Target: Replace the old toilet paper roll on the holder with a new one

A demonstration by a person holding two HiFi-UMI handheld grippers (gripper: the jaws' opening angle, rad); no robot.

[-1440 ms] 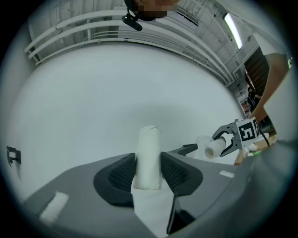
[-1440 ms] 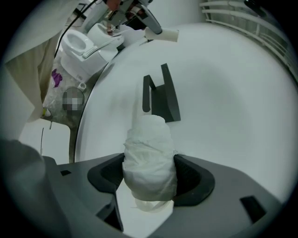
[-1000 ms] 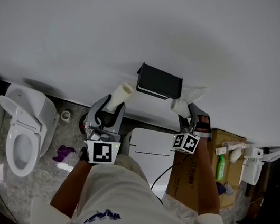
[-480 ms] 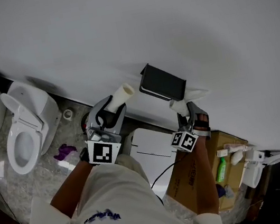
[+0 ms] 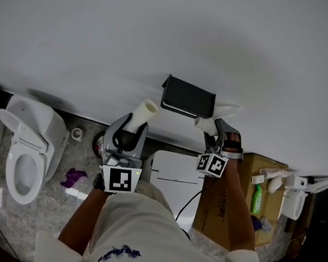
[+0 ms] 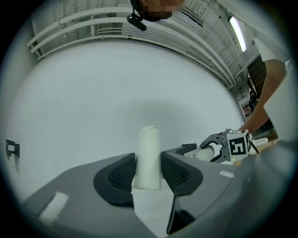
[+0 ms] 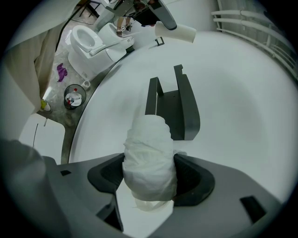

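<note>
A dark holder [image 5: 188, 96] is fixed to the white wall. My left gripper [image 5: 132, 126] is shut on a bare cream cardboard tube [image 5: 146, 110], held level to the left of the holder. In the left gripper view the tube [image 6: 149, 155] stands upright between the pads of the left gripper [image 6: 148, 175]. My right gripper [image 5: 213, 130] is shut on a white paper roll [image 5: 205, 123] just below the holder's right end. In the right gripper view the crumpled roll [image 7: 150, 158] fills the jaws of the right gripper [image 7: 150, 176], with the holder [image 7: 172, 107] close ahead.
A white toilet [image 5: 27, 154] stands at the left on the stone floor, with a purple scrap [image 5: 71, 177] beside it. A small round bin [image 7: 73, 96] sits by the wall. A white board [image 5: 174, 172] and a cardboard box [image 5: 227, 204] lie below the holder, a green bottle [image 5: 256, 196] beside them.
My right gripper has edged slightly left with the roll, staying just below the holder. The left gripper and its tube have kept still.
</note>
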